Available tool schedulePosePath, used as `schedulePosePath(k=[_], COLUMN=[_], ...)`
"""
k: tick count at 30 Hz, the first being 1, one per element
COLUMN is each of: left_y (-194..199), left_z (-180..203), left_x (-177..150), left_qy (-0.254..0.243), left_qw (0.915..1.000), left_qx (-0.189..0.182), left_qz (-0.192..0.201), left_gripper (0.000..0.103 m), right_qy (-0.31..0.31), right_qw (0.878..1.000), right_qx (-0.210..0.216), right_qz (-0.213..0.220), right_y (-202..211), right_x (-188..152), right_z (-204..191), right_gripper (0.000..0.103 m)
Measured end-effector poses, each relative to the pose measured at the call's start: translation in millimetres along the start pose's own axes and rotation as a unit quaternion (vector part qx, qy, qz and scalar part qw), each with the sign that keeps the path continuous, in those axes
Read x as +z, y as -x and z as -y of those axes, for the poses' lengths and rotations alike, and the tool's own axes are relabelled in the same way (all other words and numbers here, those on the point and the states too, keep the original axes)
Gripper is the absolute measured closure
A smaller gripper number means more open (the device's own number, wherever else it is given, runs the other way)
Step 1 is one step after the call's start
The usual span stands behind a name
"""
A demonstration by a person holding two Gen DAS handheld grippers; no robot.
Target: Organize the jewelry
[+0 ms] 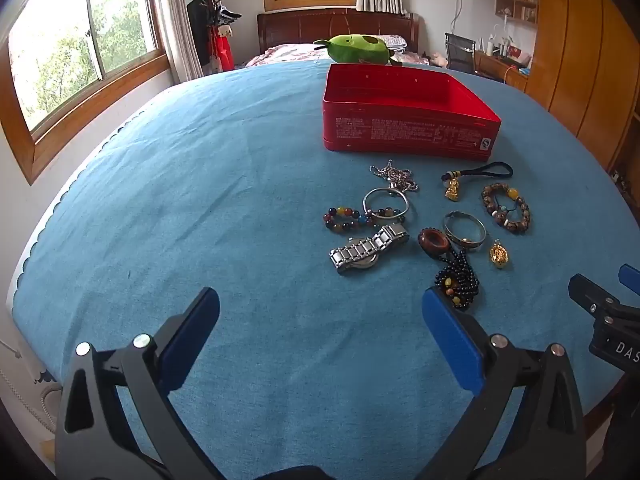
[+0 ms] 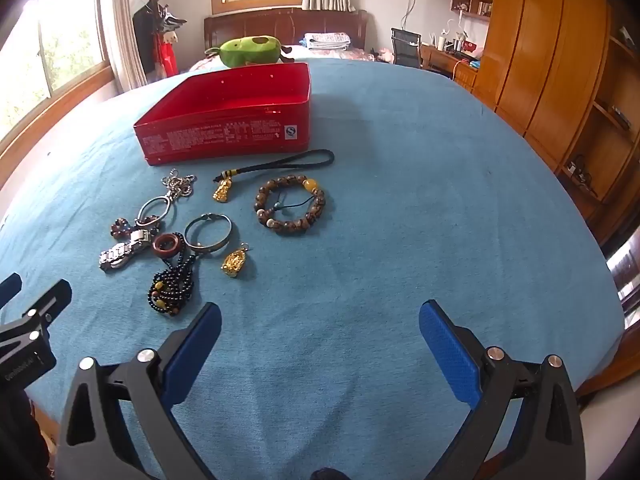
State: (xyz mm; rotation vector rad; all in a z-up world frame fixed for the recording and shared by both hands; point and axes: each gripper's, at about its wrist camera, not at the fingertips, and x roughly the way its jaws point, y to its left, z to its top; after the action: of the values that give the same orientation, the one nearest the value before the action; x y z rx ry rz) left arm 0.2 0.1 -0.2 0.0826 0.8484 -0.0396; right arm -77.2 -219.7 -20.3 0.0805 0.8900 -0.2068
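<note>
Currently both tools spread wide, left tool (image 1: pixel 320 320) and right tool (image 2: pixel 320 332) empty, above blue cloth (image 1: pixel 200 200), jewelry (image 2: pixel 188 232) untouched.

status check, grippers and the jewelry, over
Left gripper open, empty; right gripper open, empty. Jewelry, watch included, loose on blue cloth before red tin; none seen inside. Nothing in the way.

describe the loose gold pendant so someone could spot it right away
Start at the red tin on the blue cloth, then look toward the camera past the jewelry. The gold pendant lies alone beside the silver bangle; unlike the other gold charm, it has no black cord.
</note>
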Motion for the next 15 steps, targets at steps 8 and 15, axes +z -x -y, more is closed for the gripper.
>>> schedulePosePath(k=[8, 15], left_y=[-0.2, 0.0], left_z=[-0.6, 0.9], left_x=[0.4, 0.1], left_qy=[0.001, -0.002], left_qw=[1.0000, 1.0000], left_qx=[-0.001, 0.000], left_qz=[0.001, 0.002], left_gripper=[0.003, 0.003], right_qy=[-0.002, -0.003], right_qw=[1.000, 1.000], right_qx=[0.003, 0.004], right_qz=[-0.001, -0.002], right_y=[-0.3, 0.2], right_x=[-0.1, 0.4], right_z=[0.4, 0.8], right_gripper=[0.004, 0.004])
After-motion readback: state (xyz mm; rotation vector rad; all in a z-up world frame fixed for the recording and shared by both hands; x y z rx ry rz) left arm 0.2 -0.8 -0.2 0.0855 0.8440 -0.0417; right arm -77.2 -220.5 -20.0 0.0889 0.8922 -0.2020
